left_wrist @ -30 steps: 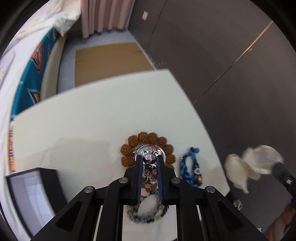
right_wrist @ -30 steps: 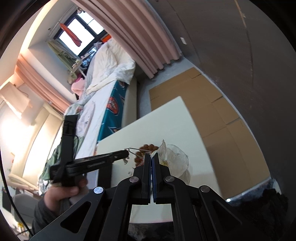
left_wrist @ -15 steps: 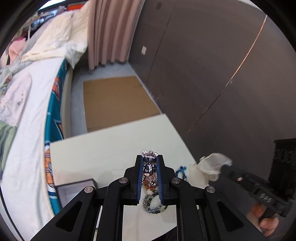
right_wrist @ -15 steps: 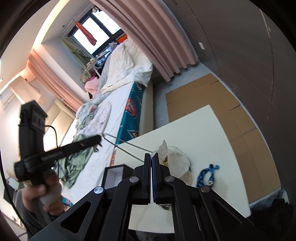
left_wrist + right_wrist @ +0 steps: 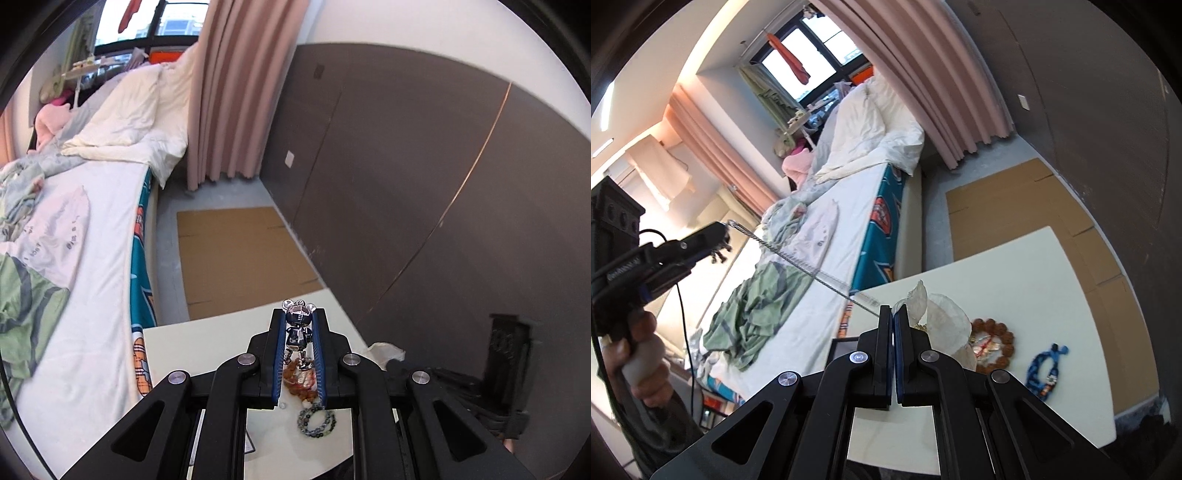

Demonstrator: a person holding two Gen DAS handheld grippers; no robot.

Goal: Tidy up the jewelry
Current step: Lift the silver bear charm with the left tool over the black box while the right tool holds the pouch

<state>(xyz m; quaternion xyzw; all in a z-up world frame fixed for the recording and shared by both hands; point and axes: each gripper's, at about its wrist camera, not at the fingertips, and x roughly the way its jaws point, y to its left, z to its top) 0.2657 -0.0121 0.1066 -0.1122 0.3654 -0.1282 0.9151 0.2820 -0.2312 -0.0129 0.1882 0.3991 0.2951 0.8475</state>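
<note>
- Your worktop [image 5: 1027, 266], pale cream, stands beside the bed [image 5: 85, 236] with the jewellery spread across it.
- Your right hand-held gripper [image 5: 894, 314] has its jaws fully shut, pinching the edge of a translucent pouch [image 5: 942, 325] above the worktop.
- Your left hand-held gripper [image 5: 300, 325], raised high above the worktop, is nearly closed on a silver bear charm [image 5: 298, 328], whose head pokes past the fingertips.
- A silver chain [image 5: 798, 262] runs taut from the left hand-held gripper down to the pouch's mouth, seen from the right wrist.
- A brown bead bracelet [image 5: 993, 343] lies just behind the pouch; a blue cord bracelet [image 5: 1045, 369] lies apart, nearer the worktop's right edge.
- A dark stone bracelet [image 5: 317, 422] rests on the worktop below the left jaws.
</note>
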